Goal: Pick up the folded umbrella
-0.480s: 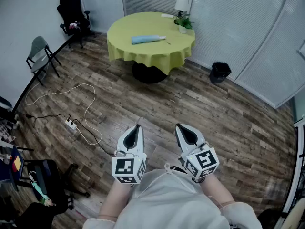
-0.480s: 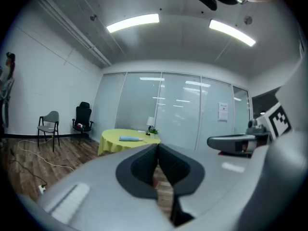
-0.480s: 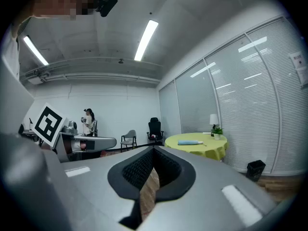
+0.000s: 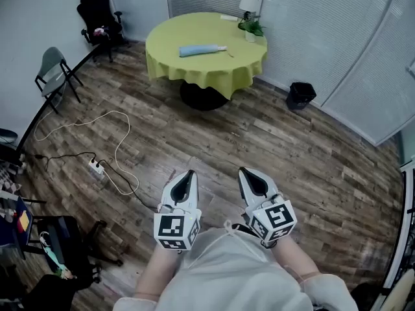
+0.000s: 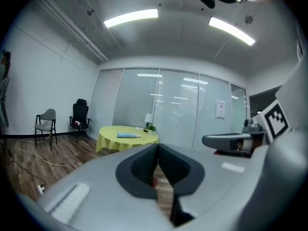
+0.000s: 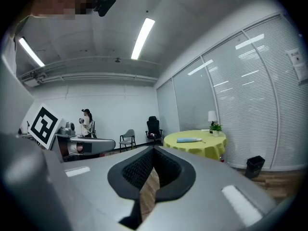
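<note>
Nothing of the pick-up is getting done yet: the folded umbrella (image 4: 202,50), light blue, is lying on the round table (image 4: 194,76) with the yellow-green cloth, far across the wood floor (image 4: 292,148). The left gripper (image 4: 188,173) and the right gripper (image 4: 242,171) are hovering side by side, well apart from it, each with jaws pressed together on nothing (only floorboards are showing past the pads). The approach, the opening and the grasp are all, I judge, waiting to be done.

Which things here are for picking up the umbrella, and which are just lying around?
For the job: folded umbrella, yellow table, left gripper, right gripper.
Just lying about: lamp, potted plant, black bin, power strip, grey chair.
</note>
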Available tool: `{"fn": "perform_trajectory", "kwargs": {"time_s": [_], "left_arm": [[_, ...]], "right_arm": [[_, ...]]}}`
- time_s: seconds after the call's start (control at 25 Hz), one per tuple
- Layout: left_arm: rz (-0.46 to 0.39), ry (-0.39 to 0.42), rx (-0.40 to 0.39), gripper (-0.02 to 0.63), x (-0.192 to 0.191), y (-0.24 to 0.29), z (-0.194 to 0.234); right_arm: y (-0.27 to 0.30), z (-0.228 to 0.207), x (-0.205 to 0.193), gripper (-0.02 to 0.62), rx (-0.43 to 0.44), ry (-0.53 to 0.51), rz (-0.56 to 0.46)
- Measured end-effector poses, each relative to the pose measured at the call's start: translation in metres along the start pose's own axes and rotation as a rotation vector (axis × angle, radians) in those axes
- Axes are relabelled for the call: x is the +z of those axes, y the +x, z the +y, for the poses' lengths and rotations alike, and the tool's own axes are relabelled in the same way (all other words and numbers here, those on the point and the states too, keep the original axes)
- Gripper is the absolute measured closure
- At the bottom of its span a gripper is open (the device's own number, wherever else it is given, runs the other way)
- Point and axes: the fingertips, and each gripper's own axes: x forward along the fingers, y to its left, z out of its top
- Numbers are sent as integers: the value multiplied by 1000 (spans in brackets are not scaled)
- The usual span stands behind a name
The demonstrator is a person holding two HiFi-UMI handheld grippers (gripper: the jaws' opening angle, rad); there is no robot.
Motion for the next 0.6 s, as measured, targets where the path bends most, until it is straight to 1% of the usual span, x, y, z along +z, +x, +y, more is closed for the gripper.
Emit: {"fn": "perform_trajectory", "kwargs": {"time_s": [0.12,0.2,0.44,0.6], "left_arm": [[9,-13,14,600,-4,3,9],[21,-28,20,600,-10,7,13],[60,-67,22,600,-21,30,22],[86,-71,37,600,-29,60,21]], "right_arm": [[8,6,-6,597,22,-38,27],[10,4,-12,597,20,-55,48],[22,-17,-18,597,-11,-45,89],[38,-44,-27,597,-5,-25,114]]}}
